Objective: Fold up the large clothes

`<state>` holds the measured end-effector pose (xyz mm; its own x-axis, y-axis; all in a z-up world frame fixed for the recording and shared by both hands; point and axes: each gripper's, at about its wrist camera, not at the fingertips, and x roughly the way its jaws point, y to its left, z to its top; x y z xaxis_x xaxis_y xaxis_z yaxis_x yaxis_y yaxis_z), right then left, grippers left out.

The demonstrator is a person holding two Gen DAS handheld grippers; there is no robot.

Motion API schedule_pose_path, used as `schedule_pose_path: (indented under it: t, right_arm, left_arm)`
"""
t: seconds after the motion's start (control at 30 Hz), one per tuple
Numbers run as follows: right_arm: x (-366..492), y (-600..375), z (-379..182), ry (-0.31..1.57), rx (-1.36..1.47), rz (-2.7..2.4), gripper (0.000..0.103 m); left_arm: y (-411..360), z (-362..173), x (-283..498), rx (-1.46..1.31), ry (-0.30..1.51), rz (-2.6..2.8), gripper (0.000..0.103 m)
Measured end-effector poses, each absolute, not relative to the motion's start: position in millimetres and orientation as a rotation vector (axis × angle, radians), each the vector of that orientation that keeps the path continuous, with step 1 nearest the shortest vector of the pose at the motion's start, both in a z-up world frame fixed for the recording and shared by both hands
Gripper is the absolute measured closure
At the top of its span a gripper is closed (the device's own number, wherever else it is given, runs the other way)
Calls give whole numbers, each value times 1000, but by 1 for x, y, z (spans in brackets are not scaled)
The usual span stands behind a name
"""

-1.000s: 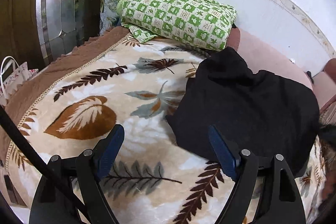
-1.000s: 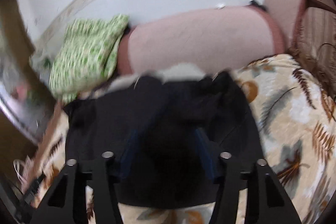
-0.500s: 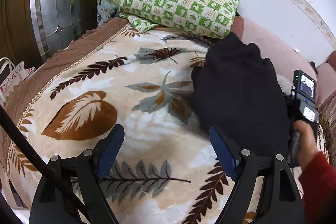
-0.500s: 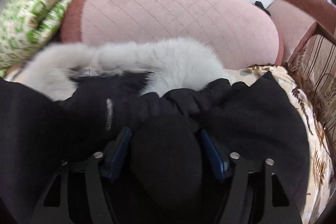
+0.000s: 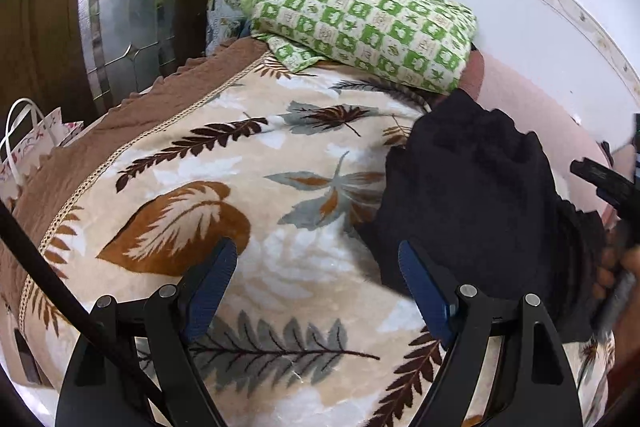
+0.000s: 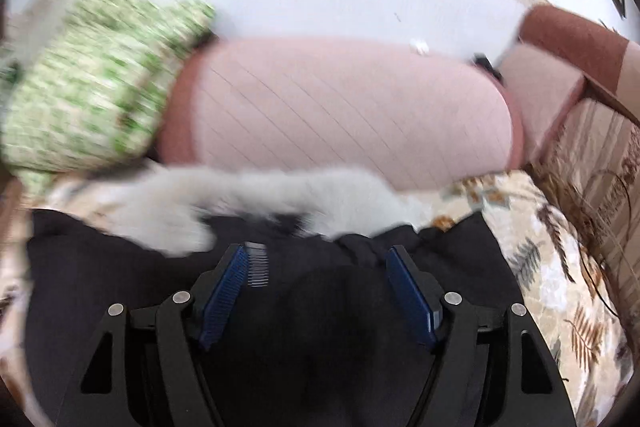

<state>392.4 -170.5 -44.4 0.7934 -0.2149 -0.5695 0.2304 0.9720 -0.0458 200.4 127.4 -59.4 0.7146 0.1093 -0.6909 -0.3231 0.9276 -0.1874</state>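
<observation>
so the black coat (image 5: 472,203) sits folded on the leafy blanket (image 5: 248,187) by the pink bolster (image 6: 344,111), right tool (image 6: 316,287) just spread wide letting go, left tool (image 5: 320,287) wide and empty, waiting nearby.

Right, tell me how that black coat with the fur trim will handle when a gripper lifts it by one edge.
The black coat lies in soft bunched folds, so it will probably sag and drape rather than hold shape. It looks thick and large on the leaf-print blanket, so likely heavy for one grip. The pale fur trim may flop loose.
</observation>
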Motion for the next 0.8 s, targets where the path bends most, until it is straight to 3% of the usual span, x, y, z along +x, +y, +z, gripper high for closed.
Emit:
schedule_pose_path:
  t: [0.1, 0.23, 0.57, 0.8]
  right_arm:
    - [382, -125, -49, 629, -2, -100, 34]
    - [419, -70, -86, 727, -90, -48, 63]
    - [518, -69, -145, 889, -68, -135, 62]
    - [449, -75, -93, 747, -28, -31, 61]
  left_arm:
    - [130, -60, 201, -312, 746, 255, 21]
    - [128, -63, 205, -295, 762, 255, 21]
    - [127, -72, 218, -244, 810, 269, 21]
    - [113, -70, 219, -176, 806, 264, 21]
